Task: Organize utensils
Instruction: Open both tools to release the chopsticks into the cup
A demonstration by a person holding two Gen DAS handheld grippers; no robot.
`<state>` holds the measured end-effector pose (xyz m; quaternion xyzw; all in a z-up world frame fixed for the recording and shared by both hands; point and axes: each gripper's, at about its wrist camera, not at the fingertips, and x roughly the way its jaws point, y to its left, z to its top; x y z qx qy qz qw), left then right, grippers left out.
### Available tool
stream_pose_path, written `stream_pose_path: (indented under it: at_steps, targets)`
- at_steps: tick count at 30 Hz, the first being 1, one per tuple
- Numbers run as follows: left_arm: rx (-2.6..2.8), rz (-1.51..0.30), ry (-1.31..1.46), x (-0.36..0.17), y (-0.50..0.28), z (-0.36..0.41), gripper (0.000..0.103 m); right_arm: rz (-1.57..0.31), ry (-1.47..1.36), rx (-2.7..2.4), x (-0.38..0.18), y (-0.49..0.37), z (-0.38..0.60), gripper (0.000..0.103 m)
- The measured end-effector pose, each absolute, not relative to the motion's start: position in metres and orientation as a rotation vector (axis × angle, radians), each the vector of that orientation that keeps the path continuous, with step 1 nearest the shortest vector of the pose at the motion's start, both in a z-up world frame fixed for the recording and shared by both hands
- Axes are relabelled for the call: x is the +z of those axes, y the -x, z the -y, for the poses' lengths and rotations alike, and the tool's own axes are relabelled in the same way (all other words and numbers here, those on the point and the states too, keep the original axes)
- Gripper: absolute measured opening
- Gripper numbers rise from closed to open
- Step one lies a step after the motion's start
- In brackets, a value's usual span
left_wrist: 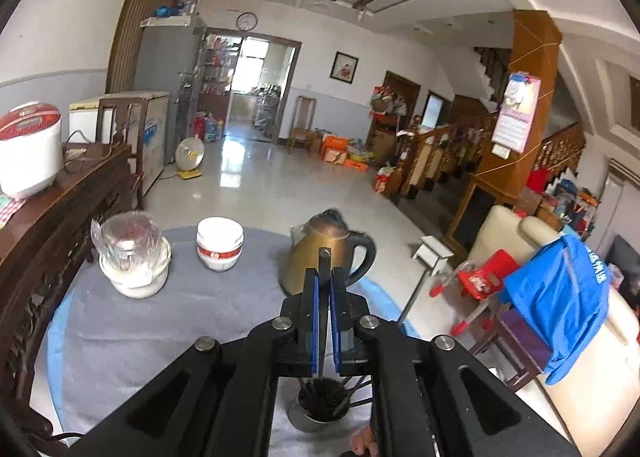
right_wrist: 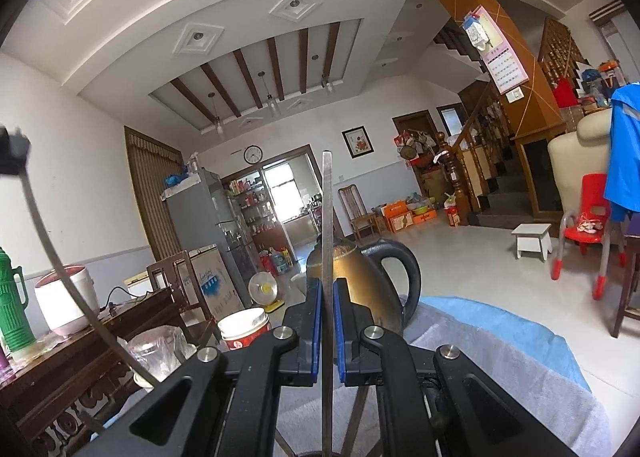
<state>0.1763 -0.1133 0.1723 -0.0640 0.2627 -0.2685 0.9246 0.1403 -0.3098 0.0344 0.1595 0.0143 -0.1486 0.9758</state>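
Nearest in the left wrist view, the left gripper [left_wrist: 325, 297] is clamping its blue pads tight on a thin dark utensil [left_wrist: 324, 261], probably a chopstick, though it is seen edge-on. It is running upright between the pads, its upper end poking above them. Directly below, a metal utensil cup [left_wrist: 316, 409] is standing on the grey cloth [left_wrist: 160, 329], already bristling with dark sticks fanned against its rim. Holding the stick vertical over the cup is likely meant to let it drop in cleanly, tip first.

The right gripper [right_wrist: 327, 313] is doing much the same — jaws narrowed onto a flat metal utensil [right_wrist: 327, 217], again edge-on, its handle rising well above the pads and its lower part passing down out of view. Whether it is a spoon or a knife cannot be told. It looks to be waiting its turn beside the cup.

Farther back on the cloth, a brass-coloured kettle [left_wrist: 320, 253] is sitting behind the grippers, with a red-banded white jar [left_wrist: 220, 243] and a glass lid on a white bowl [left_wrist: 134, 257] to its left — well apart from the cup. Beyond the table, a tiled floor is stretching to a doorway.
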Motion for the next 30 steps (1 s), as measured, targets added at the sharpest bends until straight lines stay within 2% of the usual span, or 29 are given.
stream_pose_path:
  at_steps: [9, 19, 21, 22, 23, 25, 27, 30]
  targets:
    - [-0.521, -0.653, 0.111, 0.115, -0.192, 0.136, 0.005, -0.042, -0.27, -0.265, 0.029, -0.124, 0.304, 0.007]
    - [-0.516, -0.701, 0.012, 0.096, -0.189, 0.141, 0.005, -0.068, -0.201, -0.197, 0.036, -0.107, 0.298, 0.007]
    - [-0.519, -0.7, -0.001, 0.097, -0.186, 0.136, 0.009, -0.08, -0.191, -0.191, 0.038, -0.104, 0.296, 0.008]
    - [-0.522, -0.7, -0.001, 0.099, -0.185, 0.133, 0.016, -0.087, -0.189, -0.185, 0.038, -0.104, 0.295, 0.008]
    - [-0.526, -0.7, 0.0, 0.1, -0.184, 0.13, 0.029, -0.107, -0.189, -0.173, 0.04, -0.103, 0.295, 0.013]
    - [-0.523, -0.674, 0.007, 0.106, -0.179, 0.119, 0.042, -0.124, -0.19, -0.166, 0.041, -0.099, 0.294, 0.019]
    - [-0.51, -0.64, -0.001, 0.113, -0.172, 0.108, 0.045, -0.117, -0.195, -0.163, 0.044, -0.091, 0.294, 0.026]
    - [-0.498, -0.592, -0.007, 0.124, -0.159, 0.088, 0.06, -0.089, -0.209, -0.167, 0.051, -0.073, 0.295, 0.036]
